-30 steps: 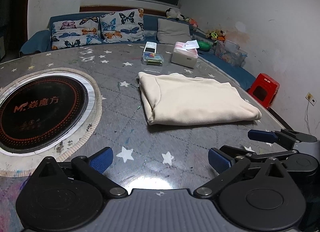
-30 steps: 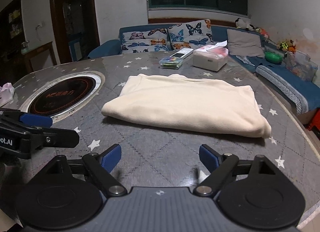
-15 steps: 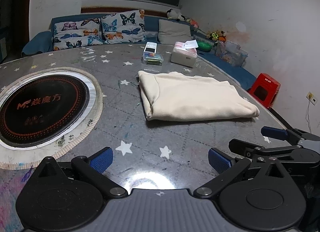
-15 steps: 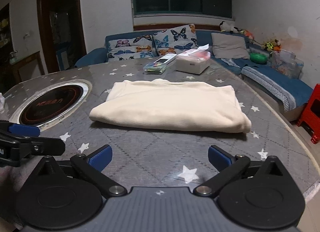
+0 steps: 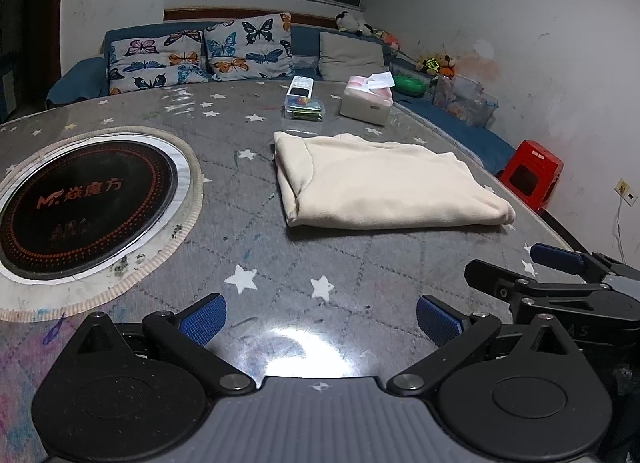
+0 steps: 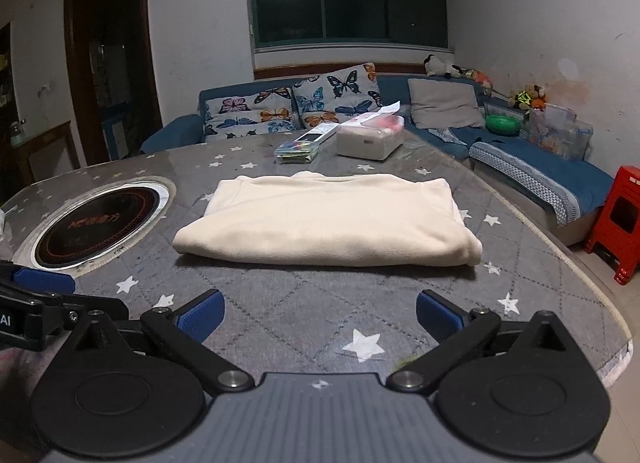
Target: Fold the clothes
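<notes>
Star-print table (image 6: 304, 315): cream garment (image 6: 328, 219), folded, lies centre frame, by an induction hob (image 6: 96, 219). We hold left gripper (image 5: 320, 315) and right gripper (image 6: 318, 313) wide, empty, at lower frame. Advice: square edges gently; avoid dragging cloth.

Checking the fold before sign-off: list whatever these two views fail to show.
- Cream garment: its inner layers and underside are hidden by its own top layer in both views.
- Clear box: contents too small to identify in the left wrist view.
- Induction plate: its lettering is too small and slanted to read in the right wrist view.
- Left gripper: cut off by the right wrist view's left edge.
</notes>
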`<state>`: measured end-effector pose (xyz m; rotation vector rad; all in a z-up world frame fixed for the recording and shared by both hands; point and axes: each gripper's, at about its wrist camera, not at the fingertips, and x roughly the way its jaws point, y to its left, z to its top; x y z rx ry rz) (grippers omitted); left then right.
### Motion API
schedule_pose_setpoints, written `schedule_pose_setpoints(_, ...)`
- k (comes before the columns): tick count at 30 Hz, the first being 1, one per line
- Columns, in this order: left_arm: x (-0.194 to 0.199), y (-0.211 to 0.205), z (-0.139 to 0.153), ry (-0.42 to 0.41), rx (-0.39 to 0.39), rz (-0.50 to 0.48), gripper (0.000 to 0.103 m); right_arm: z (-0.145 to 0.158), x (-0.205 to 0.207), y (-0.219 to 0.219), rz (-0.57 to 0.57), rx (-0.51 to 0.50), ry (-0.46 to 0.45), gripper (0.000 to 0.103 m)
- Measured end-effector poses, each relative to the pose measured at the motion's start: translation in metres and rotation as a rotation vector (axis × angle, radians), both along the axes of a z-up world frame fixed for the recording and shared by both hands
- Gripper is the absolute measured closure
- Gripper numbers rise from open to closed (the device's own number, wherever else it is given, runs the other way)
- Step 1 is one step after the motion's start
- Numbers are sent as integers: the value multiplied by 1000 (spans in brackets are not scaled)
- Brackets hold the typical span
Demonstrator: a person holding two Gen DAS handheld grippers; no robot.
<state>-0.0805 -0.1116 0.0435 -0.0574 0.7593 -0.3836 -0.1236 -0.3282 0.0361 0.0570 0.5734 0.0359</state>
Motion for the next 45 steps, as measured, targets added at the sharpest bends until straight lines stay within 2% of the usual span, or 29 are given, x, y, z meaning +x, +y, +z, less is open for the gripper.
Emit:
schedule_pose_setpoints(17, -8, -9, 4, -17, 17, -14, 0, -4, -6, 2, 21, 1, 26, 0)
schedule_pose_setpoints(45, 4, -17, 0, -12, 38, -17, 0, -9, 6, -2, -6, 27, 49, 0)
